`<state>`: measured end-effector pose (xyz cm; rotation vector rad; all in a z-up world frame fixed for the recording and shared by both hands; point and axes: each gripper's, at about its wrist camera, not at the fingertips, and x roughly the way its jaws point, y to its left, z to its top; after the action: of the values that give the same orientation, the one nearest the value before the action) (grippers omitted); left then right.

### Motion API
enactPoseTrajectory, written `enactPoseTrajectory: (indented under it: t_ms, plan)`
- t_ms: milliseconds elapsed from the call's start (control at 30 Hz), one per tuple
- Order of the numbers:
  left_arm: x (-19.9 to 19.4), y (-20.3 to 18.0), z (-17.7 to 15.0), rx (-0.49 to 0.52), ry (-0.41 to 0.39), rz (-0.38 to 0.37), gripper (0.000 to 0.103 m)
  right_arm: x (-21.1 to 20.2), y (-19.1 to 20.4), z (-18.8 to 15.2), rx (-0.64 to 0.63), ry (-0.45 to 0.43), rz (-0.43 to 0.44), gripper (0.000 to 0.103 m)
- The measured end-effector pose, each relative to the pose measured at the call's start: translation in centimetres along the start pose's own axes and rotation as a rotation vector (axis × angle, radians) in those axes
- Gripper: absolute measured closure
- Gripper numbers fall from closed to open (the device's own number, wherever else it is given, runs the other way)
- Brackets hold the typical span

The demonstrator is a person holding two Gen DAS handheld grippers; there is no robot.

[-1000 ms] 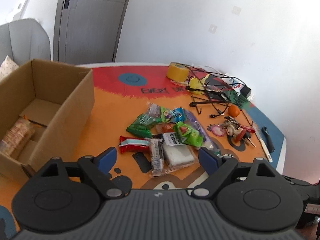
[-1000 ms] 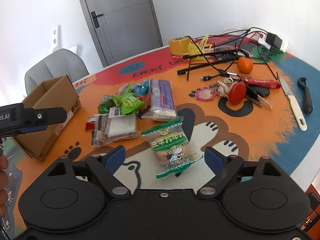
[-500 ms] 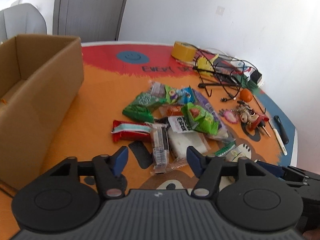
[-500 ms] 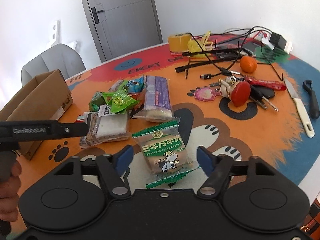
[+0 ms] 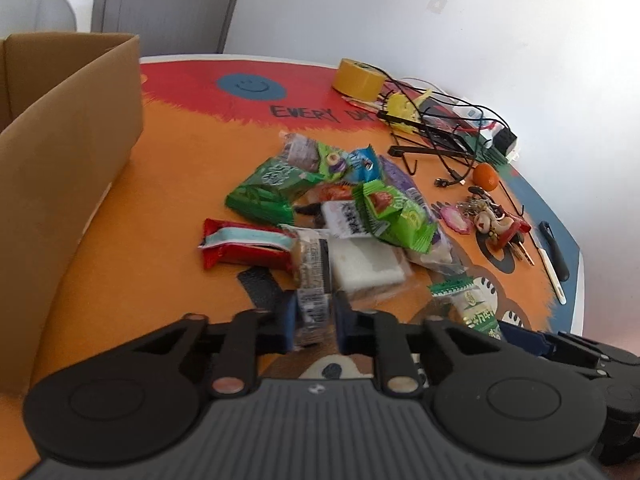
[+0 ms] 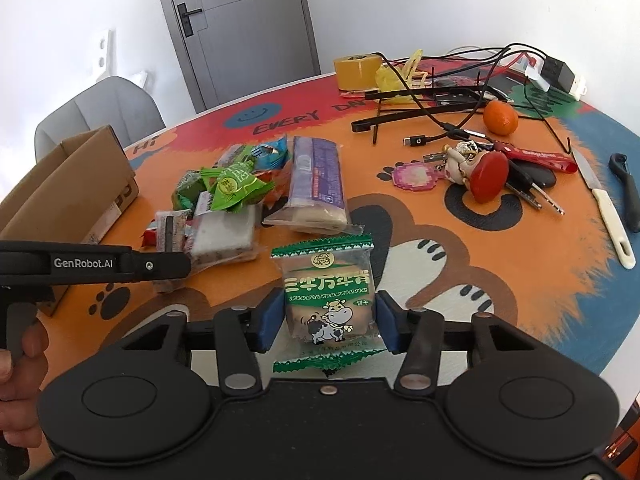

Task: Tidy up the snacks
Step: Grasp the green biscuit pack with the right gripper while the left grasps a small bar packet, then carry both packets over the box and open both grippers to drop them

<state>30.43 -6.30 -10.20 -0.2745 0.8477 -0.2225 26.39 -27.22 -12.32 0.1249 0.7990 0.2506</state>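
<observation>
Two handheld grippers close on snacks at a brightly printed round tabletop (image 6: 500, 280). The left gripper (image 5: 314, 316) is clenched on the near end of a clear-wrapped bar (image 5: 312, 276), its blue pads pressing the wrapper from both sides at the front edge of the snack pile (image 5: 344, 216). The right gripper (image 6: 326, 318) grasps a green-trimmed biscuit packet (image 6: 326, 292) printed with a cartoon cow, a pad against each long side; the packet lies flat on the tabletop, just in front of the pile. In that pile, a red bar (image 5: 240, 244) lies beside a white-filled clear pack (image 5: 366, 264), with green pouches (image 5: 396, 212) heaped on top and a purple-wrapped packet (image 6: 316, 184) along the far right side. An open cardboard box (image 5: 68, 168) stands to the left of the pile, apart from it. Toward the far edge sit a roll of yellow tape (image 5: 358, 78), a tangle of black cables (image 6: 452, 100) and an orange (image 6: 500, 118); a bunch of keys (image 6: 500, 176) and a white-handled knife (image 6: 608, 212) lie to the right
</observation>
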Motion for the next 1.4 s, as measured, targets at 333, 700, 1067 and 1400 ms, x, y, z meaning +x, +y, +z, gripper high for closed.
enactPoseTrajectory:
  t_ms: [333,700,1067,1400]
  plan:
    - [-2.6,0.2,0.2,0.004,-0.033,-0.029,0.087,-1.9,1.1,0.9,0.015,-0.053,0.031,0.054]
    - [-7.3,0.5,1.4,0.031,-0.105,-0.04,0.087,-3.2,4.0,2.7,0.005,-0.095,0.1,0.054]
    - [-10.2,2.5,3.2,0.042,-0.162,-0.005,0.087,-2.9,7.5,4.6,-0.032,-0.125,0.136,0.054]
    - [-13.0,6.1,3.9,0.002,-0.215,0.045,0.087,-2.5,11.2,5.7,-0.058,-0.137,0.188,0.054]
